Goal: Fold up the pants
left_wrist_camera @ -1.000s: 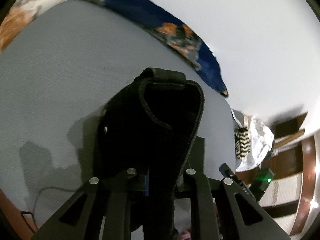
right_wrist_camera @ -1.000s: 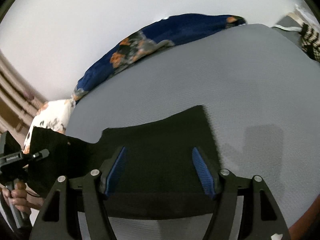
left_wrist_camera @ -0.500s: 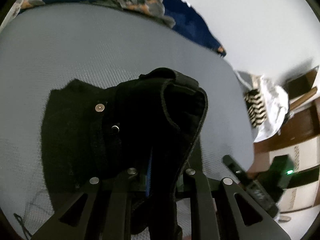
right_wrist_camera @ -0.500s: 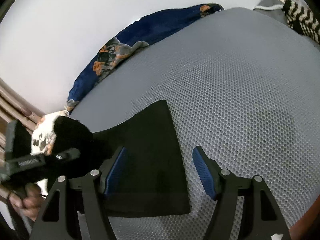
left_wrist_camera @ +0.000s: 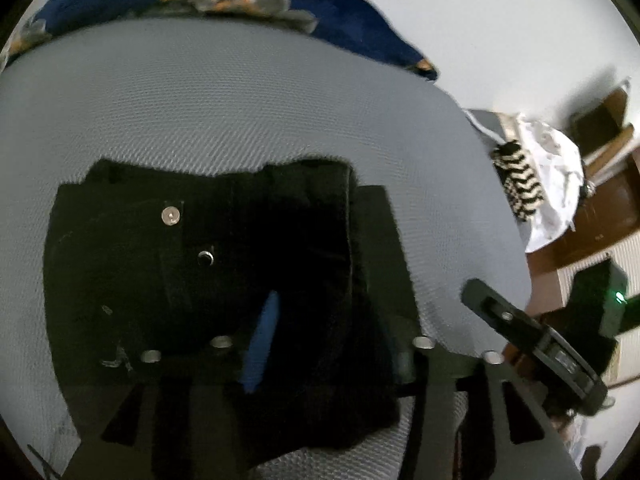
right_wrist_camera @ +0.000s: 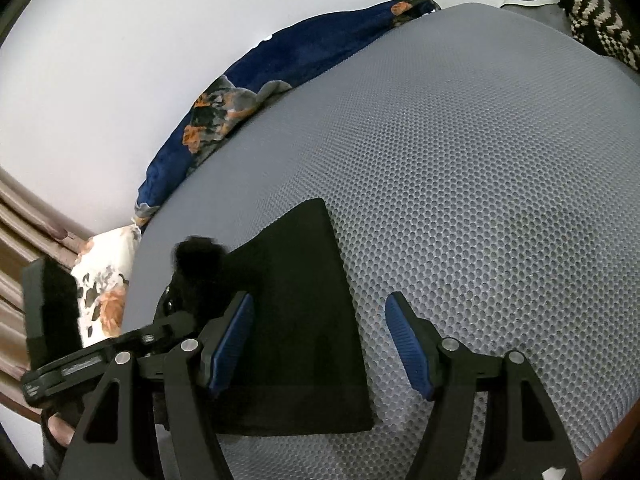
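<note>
Pants (left_wrist_camera: pixel 200 280), black, lie bunched in a folded stack on the grey mesh bed surface (left_wrist_camera: pixel 240 112), waistband w/ silver button (left_wrist_camera: pixel 171 215) facing up in the left wrist view. Left gripper (left_wrist_camera: pixel 332 332) sits right over the top layer; its jaws are opening, cloth lies between them but pads no longer look pressed on it, so I judge this as the release of the fold. Right gripper (right_wrist_camera: pixel 320 340) hangs spread over the hem end, one blue pad (right_wrist_camera: pixel 232 344) above the fabric, other pad over bare mesh, nothing pinched. To do this step well: let the left jaws part fully before lifting, then pull straight up & back so the fingers don't drag the top layer off. Check edges line up; the far lump in the right wrist view looks uneven, prob needs a flattening press. Keep right gripper clear or use it to pin the hem while left withdraws.
</note>
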`<state>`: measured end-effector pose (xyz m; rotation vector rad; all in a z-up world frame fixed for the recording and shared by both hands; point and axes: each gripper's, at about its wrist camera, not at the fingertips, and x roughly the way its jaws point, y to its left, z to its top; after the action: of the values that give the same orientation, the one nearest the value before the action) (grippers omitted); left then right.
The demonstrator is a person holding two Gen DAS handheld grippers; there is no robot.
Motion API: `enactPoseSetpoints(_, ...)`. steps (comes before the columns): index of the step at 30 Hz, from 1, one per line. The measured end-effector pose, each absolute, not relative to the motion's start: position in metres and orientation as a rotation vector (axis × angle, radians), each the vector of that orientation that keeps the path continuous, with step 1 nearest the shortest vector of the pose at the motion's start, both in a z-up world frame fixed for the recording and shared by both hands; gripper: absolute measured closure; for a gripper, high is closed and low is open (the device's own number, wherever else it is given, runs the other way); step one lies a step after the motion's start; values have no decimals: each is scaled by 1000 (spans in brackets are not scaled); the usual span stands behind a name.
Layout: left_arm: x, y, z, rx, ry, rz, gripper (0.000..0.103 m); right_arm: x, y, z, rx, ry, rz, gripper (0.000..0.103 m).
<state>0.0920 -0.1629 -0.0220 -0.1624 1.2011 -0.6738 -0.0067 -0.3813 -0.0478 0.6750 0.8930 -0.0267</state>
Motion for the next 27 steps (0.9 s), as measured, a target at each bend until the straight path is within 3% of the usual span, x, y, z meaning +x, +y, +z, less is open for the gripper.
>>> enactPoseSetpoints(1, 89, -160, -16, -158, 1172, -685, 42, -6, -381, -48, 674, 895, -25, 37)
enactPoseSetpoints(9, 85, -97, 3, -140, 1047, -563, 38, 24, -361, -51, 671, 984, 253, 35)
enactPoseSetpoints(16, 91, -29, -21, -190, 1079, -348, 38, 69, -333, -73, 601, 1129, 400, 36)
enactPoseSetpoints(26, 88, 8, -53, -258, 1157, -251, 38, 112, -332, -96, 671, 1093, 455, 36)
enactPoseSetpoints(27, 88, 9, -54, -264, 1163, -249, 38, 116, -331, -97, 680, 1083, 457, 40)
